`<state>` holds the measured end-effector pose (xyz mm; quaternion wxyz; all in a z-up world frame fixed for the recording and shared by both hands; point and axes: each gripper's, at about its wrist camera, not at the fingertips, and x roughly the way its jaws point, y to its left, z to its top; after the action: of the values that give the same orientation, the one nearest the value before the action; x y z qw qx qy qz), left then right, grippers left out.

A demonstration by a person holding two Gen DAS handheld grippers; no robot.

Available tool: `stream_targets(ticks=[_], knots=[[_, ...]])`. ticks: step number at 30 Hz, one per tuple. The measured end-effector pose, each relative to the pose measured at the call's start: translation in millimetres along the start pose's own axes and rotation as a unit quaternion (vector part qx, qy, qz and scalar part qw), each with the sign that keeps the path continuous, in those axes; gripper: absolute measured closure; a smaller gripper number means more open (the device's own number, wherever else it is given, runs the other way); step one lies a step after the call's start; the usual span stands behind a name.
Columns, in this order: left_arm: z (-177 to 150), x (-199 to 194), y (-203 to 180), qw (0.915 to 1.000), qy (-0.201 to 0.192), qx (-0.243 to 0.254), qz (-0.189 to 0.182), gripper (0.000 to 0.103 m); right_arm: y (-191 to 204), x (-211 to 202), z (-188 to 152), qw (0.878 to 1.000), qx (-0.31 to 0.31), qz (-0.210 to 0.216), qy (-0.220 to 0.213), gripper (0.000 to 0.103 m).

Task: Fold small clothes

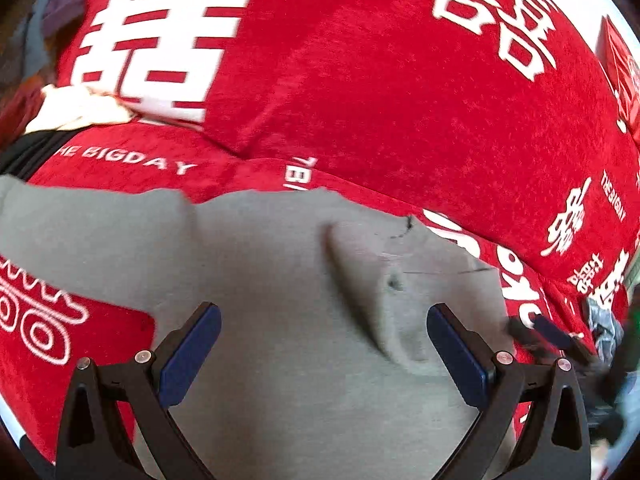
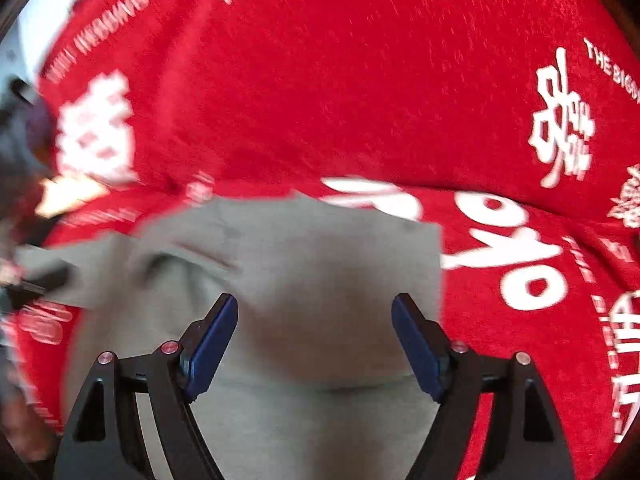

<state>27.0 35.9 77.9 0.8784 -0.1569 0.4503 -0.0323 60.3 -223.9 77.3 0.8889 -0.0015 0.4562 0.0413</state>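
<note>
The left hand-held gripper (image 1: 324, 350) stands with its jaws wide apart and nothing between its blue pads, poised over the grey garment (image 1: 280, 280); the right hand-held gripper (image 2: 315, 342) is likewise spread wide and empty over the same grey garment (image 2: 304, 272), its jaws barely moving at this width. My reading is that a fold has just been let go and the step in hand is the pause between folds. The next move calls for picking a free edge or corner, pinching only the layers meant to travel, and carrying them across without dragging the cover beneath. The garment is a soft, matte knit, lying mostly flat, with a raised ridge of cloth (image 1: 360, 292) near its middle and a straight edge on its right side. Around the garment on all sides spreads a red plush cover (image 1: 380, 80) printed with bold white characters and small lettering. Beyond the garment's far left corner lies something pale and crumpled (image 1: 76, 108), possibly another piece of clothing, though blur makes that uncertain.
</note>
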Motion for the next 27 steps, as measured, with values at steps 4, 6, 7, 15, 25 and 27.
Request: stream_targets(ticks=[4, 6, 7, 15, 25, 27], knots=[[3.3, -0.6, -0.2, 0.9998, 0.001, -0.004, 0.022, 0.0, 36.8, 54.7, 4.8, 0.998, -0.042, -0.025, 0.05, 0.021], [3.6, -1.7, 13.7, 0.9992, -0.001, -0.013, 0.039, 0.0, 78.0, 76.4, -2.1, 0.992, -0.102, -0.021, 0.072, 0.024], [4.2, -1.4, 20.8, 0.9988, 0.001, -0.019, 0.046, 0.0, 97.6, 74.5, -6.5, 0.99, -0.13, -0.027, 0.055, 0.025], [1.8, 19.8, 19.3, 0.9981, 0.034, -0.008, 0.05, 0.0, 29.1, 29.3, -4.9, 0.997, -0.067, 0.024, 0.014, 0.025], [-36.3, 108.7, -17.9, 0.9793, 0.095, 0.097, 0.15, 0.0, -46.9, 74.6, -8.6, 0.999, -0.008, -0.005, 0.046, 0.022], [-30.0, 100.0, 36.3, 0.9861, 0.109, -0.023, 0.123, 0.0, -52.6, 73.5, -10.3, 0.999, 0.003, -0.006, 0.04, 0.021]])
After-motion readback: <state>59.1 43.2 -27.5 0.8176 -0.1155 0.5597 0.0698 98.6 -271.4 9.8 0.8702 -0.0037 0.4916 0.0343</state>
